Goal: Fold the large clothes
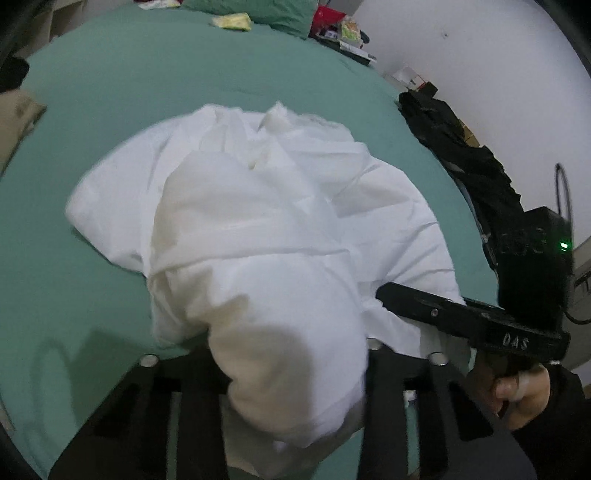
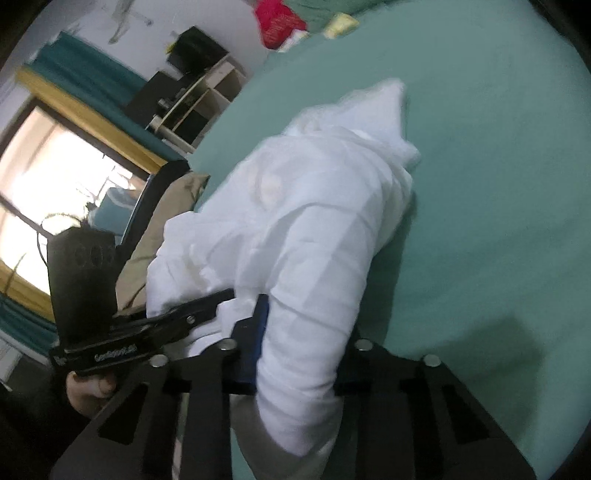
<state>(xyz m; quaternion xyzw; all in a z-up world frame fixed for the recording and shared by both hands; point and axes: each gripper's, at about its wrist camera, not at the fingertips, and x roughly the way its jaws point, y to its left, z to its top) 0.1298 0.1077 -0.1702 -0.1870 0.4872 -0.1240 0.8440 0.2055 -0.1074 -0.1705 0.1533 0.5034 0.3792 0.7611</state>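
A large white garment lies crumpled on the green bed. In the left wrist view a thick fold of it runs back between the fingers of my left gripper, which is shut on the cloth; the fabric hides the fingertips. My right gripper reaches in from the right, its finger lying on the garment's edge. In the right wrist view another bunch of the white garment passes between the fingers of my right gripper, which is shut on it. My left gripper shows at the left, in the cloth.
Dark clothes lie along the bed's right edge. A green pillow, a yellow item and a red bag sit at the far end. A shelf unit and a bright window stand beside the bed.
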